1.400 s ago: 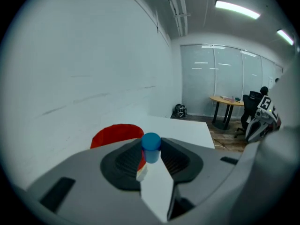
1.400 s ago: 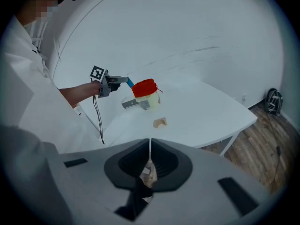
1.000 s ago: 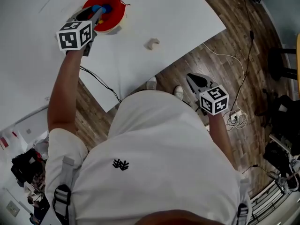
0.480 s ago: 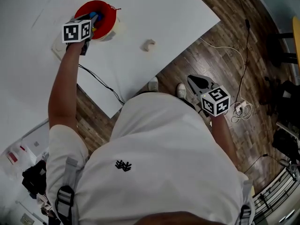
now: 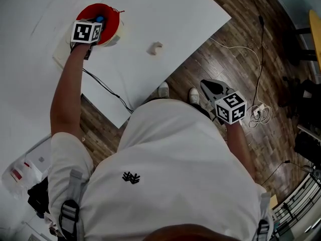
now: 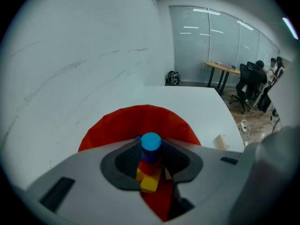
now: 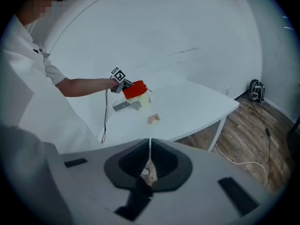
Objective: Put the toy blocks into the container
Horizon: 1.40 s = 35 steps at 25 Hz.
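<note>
**tinker_42:** where are you at with the blocks run?

**me:** My left gripper (image 6: 151, 150) is pinching a blue cylinder block (image 6: 151, 142) between its pads. It's angled down right over the mouth of the red container (image 6: 117, 125), so I'd call this the drop step. Down inside I can see a yellow block (image 6: 149, 184) and maybe more under it, hard to tell. My right gripper (image 7: 149, 165) has its jaws pressed together on nothing, hanging off to the side over the wood floor (image 5: 225, 59).

**tinker_42:** how much is left?

**me:** As far as I can see, this cylinder plus one beige block (image 5: 156, 47) lying out on the white table (image 5: 175, 19), well apart from the container. It looks like the last loose one, so I'd guess I'm most of the way through.

**tinker_42:** anything in the way?

**me:** Not much. A black cable (image 5: 108, 88) runs off the table's near edge, and a grey metal piece (image 7: 116, 107) sits just beside the container, no idea what it is. Neither lies between the container and that beige block.
</note>
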Each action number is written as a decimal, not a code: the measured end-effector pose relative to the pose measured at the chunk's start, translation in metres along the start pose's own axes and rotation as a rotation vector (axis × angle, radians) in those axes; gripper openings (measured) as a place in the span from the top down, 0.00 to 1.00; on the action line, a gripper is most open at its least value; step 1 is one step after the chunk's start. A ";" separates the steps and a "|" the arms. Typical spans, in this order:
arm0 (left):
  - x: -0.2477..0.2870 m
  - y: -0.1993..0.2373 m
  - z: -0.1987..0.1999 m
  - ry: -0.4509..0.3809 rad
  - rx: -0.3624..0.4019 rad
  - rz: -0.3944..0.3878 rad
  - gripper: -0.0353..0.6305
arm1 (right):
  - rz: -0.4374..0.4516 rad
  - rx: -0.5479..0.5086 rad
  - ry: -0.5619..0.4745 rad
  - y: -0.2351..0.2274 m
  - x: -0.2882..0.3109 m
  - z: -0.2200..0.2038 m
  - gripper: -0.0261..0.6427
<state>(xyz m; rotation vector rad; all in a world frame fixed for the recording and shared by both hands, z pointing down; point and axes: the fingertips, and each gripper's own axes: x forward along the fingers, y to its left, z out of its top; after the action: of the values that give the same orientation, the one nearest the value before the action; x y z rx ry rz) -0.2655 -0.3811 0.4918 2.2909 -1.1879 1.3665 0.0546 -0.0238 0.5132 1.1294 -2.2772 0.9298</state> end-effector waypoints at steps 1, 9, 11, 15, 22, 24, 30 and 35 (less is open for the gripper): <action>0.001 -0.001 -0.002 0.015 0.013 0.008 0.75 | -0.002 0.004 -0.002 -0.001 -0.001 -0.001 0.94; 0.003 0.001 -0.005 0.057 0.032 0.059 0.74 | -0.004 0.013 -0.005 -0.002 -0.004 -0.007 0.94; -0.001 0.001 -0.002 0.038 0.024 0.068 0.72 | -0.002 0.012 -0.008 -0.005 -0.006 -0.007 0.94; -0.007 0.003 0.001 0.020 0.014 0.095 0.71 | 0.001 0.007 -0.009 -0.012 -0.010 -0.008 0.94; -0.026 -0.001 0.000 -0.006 -0.028 0.139 0.72 | 0.031 -0.023 -0.012 -0.021 -0.019 -0.008 0.94; -0.038 -0.008 0.000 -0.025 -0.052 0.146 0.72 | 0.043 -0.037 -0.015 -0.023 -0.025 -0.008 0.94; -0.063 -0.033 0.001 -0.078 -0.108 0.157 0.73 | 0.083 -0.080 -0.008 -0.036 -0.037 -0.008 0.94; -0.076 -0.055 -0.002 -0.102 -0.145 0.172 0.74 | 0.118 -0.113 0.001 -0.048 -0.044 -0.009 0.94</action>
<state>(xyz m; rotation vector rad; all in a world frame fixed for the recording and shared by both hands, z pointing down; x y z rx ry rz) -0.2445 -0.3049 0.4423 2.2239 -1.4943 1.1856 0.1195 -0.0152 0.5093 0.9551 -2.3844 0.8326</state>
